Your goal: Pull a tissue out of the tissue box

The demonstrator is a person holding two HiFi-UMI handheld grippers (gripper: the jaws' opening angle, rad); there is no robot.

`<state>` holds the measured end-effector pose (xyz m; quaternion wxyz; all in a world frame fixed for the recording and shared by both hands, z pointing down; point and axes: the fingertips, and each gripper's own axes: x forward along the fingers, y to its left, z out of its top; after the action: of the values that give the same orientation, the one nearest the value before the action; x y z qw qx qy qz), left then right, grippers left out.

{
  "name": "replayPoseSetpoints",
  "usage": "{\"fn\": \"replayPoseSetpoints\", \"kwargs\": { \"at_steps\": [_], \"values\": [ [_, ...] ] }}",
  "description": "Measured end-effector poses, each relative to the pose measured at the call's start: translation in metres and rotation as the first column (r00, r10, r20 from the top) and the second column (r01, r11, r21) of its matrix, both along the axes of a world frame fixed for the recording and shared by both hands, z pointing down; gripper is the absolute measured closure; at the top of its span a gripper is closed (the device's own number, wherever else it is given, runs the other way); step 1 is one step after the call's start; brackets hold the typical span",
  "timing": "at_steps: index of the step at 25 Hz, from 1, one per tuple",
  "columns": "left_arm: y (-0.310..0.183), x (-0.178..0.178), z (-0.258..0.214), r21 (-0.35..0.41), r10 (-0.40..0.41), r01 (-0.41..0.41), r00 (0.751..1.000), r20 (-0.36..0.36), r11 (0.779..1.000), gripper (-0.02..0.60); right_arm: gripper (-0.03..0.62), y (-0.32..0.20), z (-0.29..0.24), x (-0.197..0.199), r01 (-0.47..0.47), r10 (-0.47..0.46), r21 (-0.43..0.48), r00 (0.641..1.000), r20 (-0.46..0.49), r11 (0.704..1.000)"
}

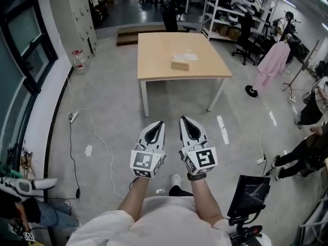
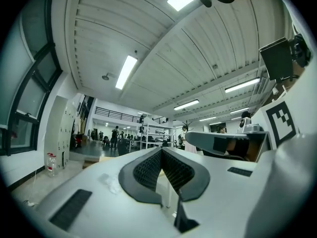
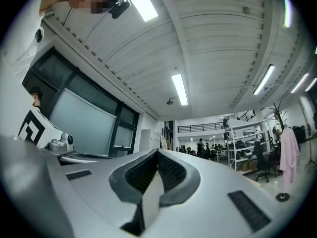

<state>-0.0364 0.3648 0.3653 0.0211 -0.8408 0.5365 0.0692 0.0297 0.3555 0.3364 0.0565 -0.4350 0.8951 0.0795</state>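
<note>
**Tissue box on far counter; both jaws closed and empty**

Item: small tan rectangular tissue box (image 1: 180,64), near the middle of the light wooden square counter (image 1: 154,60), well apart from both grippers. A white crumpled sheet (image 1: 185,57) lies just beyond it. Left gripper (image 1: 160,123) and right gripper (image 1: 183,119): jaws together, nothing between them. Handling, judged: tissue light, soft, easily torn; pinch the fold at the top slot, too small to see from here. Box probably light and may lift; steady it.
</note>
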Motion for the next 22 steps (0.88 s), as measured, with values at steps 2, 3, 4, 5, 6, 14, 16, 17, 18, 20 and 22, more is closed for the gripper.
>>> {"fn": "replayPoseSetpoints", "kwargs": {
  "at_steps": [2,3,4,5,6,14,16,17,18,20,22],
  "values": [
    [-0.032,0.005,-0.011,0.018,-0.016,0.016,1.0,0.005,1.0,0.581,0.59,-0.035,-0.01,0.007,0.009,-0.009,0.009,1.0,0.012,1.0],
    [-0.047,0.007,-0.016,0.024,-0.025,0.025,1.0,0.006,0.999,0.581,0.589,-0.051,-0.014,0.012,0.012,-0.013,0.011,1.0,0.019,1.0],
    [-0.062,0.01,-0.019,0.028,-0.034,0.034,0.999,0.008,0.999,0.581,0.589,-0.068,-0.018,0.017,0.015,-0.016,0.012,1.0,0.023,1.0],
    [-0.077,0.013,-0.022,0.029,-0.043,0.043,0.999,0.011,0.999,0.581,0.59,-0.083,-0.02,0.022,0.018,-0.018,0.013,1.0,0.023,1.0],
    [-0.093,0.016,-0.023,0.028,-0.051,0.051,0.999,0.012,0.998,0.581,0.589,-0.099,-0.021,0.028,0.02,-0.021,0.013,1.0,0.02,1.0],
    [-0.199,0.057,-0.013,0.018,-0.051,0.051,0.999,0.01,0.999,0.581,0.589,-0.201,-0.011,0.064,-0.001,0.002,0.02,1.0,-0.029,1.0],
    [-0.22,0.07,-0.005,0.003,-0.04,0.04,0.999,0.023,0.999,0.581,0.589,-0.223,-0.005,0.073,-0.014,0.014,0.018,0.999,-0.04,1.0],
    [-0.229,0.075,-0.001,-0.008,-0.037,0.037,0.999,0.029,0.999,0.581,0.589,-0.234,-0.002,0.076,-0.014,0.014,0.011,0.999,-0.039,1.0],
    [-0.238,0.079,0.003,-0.019,-0.037,0.038,0.999,0.033,0.999,0.581,0.589,-0.245,0.001,0.079,-0.009,0.009,0.0,0.999,-0.035,1.0],
    [-0.255,0.078,0.01,-0.043,-0.049,0.05,0.998,0.035,0.998,0.581,0.589,-0.264,0.008,0.077,0.006,-0.006,-0.023,1.0,-0.028,1.0],
    [-0.273,0.071,0.017,-0.066,-0.063,0.065,0.998,0.03,0.996,0.581,0.589,-0.28,0.016,0.072,0.017,-0.019,-0.046,0.999,-0.03,0.999]
  ]
}}
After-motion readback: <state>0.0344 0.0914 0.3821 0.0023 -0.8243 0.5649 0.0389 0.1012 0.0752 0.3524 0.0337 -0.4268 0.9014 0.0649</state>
